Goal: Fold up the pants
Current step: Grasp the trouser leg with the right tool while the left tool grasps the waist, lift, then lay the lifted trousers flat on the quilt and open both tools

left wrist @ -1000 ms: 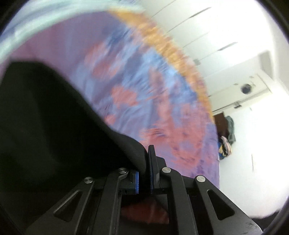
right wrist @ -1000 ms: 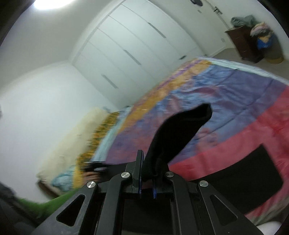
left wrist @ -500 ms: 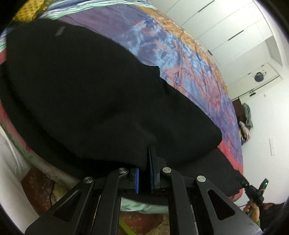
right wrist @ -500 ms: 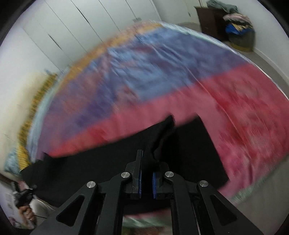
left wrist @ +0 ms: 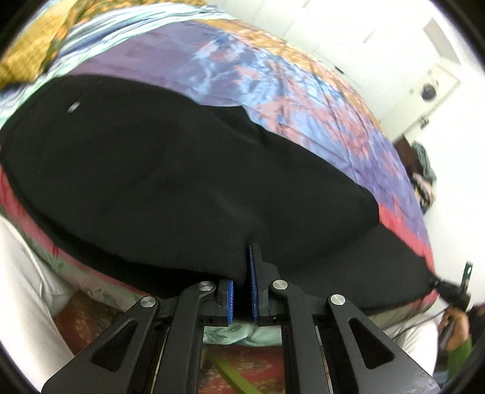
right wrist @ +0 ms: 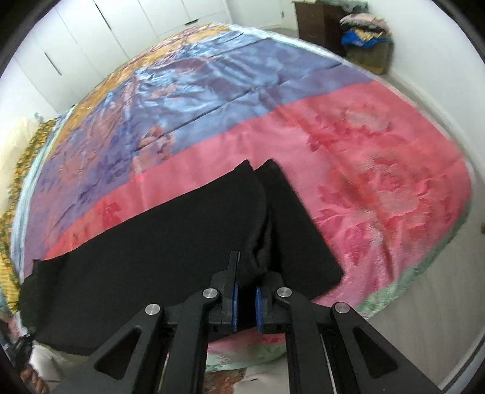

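Black pants [left wrist: 169,169] lie lengthwise along the near edge of a bed with a colourful bedspread [left wrist: 303,91]. My left gripper [left wrist: 246,266] is shut on the near edge of the cloth at the wide waist end, where one layer lies folded over another. In the right wrist view the pants [right wrist: 157,242] stretch to the left, and my right gripper [right wrist: 249,272] is shut on a bunched fold of the upper leg near its hem. The lower leg's hem [right wrist: 303,236] lies flat on the pink band of the bedspread [right wrist: 379,169].
White wardrobe doors [right wrist: 100,33] stand behind the bed. A dark cabinet [right wrist: 315,18] and a heap of clothes [right wrist: 366,39] sit in the far right corner. A patterned rug [left wrist: 242,369] covers the floor below the bed edge. A person's hand with the other gripper [left wrist: 454,306] shows at far right.
Both grippers have come down from up in the air toward the bed. The lifted pant leg now lies laid over the other leg, and the cloth has settled nearly flat.
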Demonstrator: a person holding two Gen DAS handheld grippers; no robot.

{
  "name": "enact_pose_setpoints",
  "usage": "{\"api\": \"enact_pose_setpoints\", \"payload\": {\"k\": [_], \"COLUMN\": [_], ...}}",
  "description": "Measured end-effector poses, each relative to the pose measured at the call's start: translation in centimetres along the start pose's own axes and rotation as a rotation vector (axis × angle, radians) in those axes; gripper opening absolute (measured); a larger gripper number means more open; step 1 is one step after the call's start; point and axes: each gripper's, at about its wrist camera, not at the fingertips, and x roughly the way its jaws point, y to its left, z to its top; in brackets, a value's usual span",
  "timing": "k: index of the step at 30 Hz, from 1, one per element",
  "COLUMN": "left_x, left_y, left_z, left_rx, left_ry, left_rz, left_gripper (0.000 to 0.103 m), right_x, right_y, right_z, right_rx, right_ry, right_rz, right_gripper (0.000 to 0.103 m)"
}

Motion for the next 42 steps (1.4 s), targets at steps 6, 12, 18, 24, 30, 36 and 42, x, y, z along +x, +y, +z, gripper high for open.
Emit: {"api": "enact_pose_setpoints", "payload": {"k": [6, 12, 18, 24, 30, 36, 42], "left_x": [1.1, 0.9, 1.3, 2.3, 2.2, -1.1, -6.0], "left_y": [0.2, 0.4, 0.0, 0.2, 0.0, 0.2, -0.6], "left_z": [-0.2, -0.6, -1.0, -1.2, -1.2, -1.4, 1.3], "left_rx": [0.007, -0.016, 0.012, 0.032, 0.043, 0.015, 0.063], "left_ry": [0.055, 0.057, 0.075, 0.110, 0.113, 0.082, -0.116], "left_rz": [0.000, -0.011, 0.043, 0.079, 0.133, 0.206, 0.279], "left_gripper": [0.007, 0.005, 0.003, 0.004, 0.040, 0.050, 0.070], "right_x": [0.4, 1.0, 1.2, 1.4, 1.6, -1.5, -7.7], "right_y": [-1.5, -1.8, -1.5, -1.4, -1.2, -0.5, 0.1], "right_z": [0.0, 0.1, 0.1, 0.0, 0.0, -0.6, -2.2], "right_rx": [0.056, 0.067, 0.061, 0.049, 0.041, 0.019, 0.080], "right_ry": [0.031, 0.057, 0.058, 0.066, 0.084, -0.069, -0.360], "right_rz": [-0.039, -0.041, -0.049, -0.060, -0.055, -0.152, -0.261], "right_gripper": [0.009, 0.009, 0.009, 0.009, 0.021, 0.068, 0.078]}}
